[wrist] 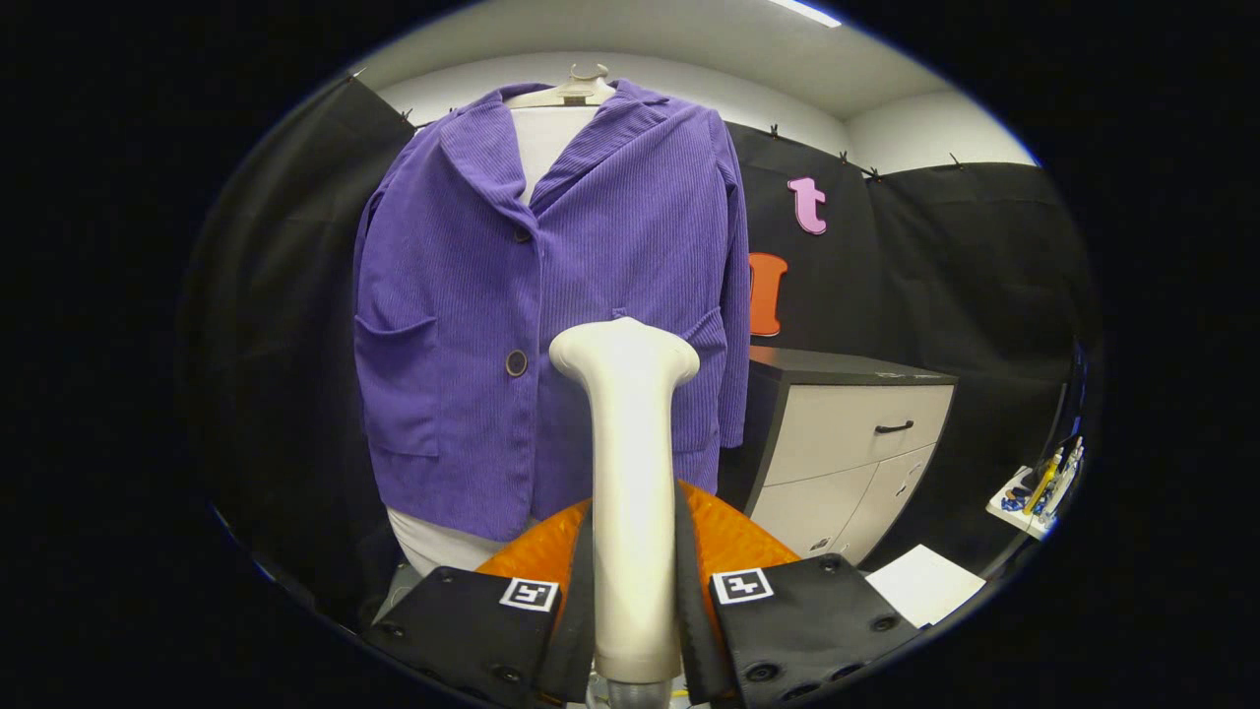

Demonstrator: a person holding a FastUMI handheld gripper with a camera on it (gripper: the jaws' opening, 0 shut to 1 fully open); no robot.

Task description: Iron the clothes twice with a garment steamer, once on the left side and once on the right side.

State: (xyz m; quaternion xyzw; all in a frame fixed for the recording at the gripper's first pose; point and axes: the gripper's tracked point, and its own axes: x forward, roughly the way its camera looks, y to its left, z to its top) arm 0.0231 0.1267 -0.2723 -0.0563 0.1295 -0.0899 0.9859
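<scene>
Hanging on its hanger just beyond the steamer head, the purple jacket is faced by the garment steamer, clamped between both fingers of the gripper; slow, flat strokes down one side are advised.

The gripper holds the steamer tight, one finger pressing on each side of its handle. The steamer stands up straight, its head just in front of the purple jacket. The jacket hangs on a hanger. A cabinet stands beside the jacket.
</scene>
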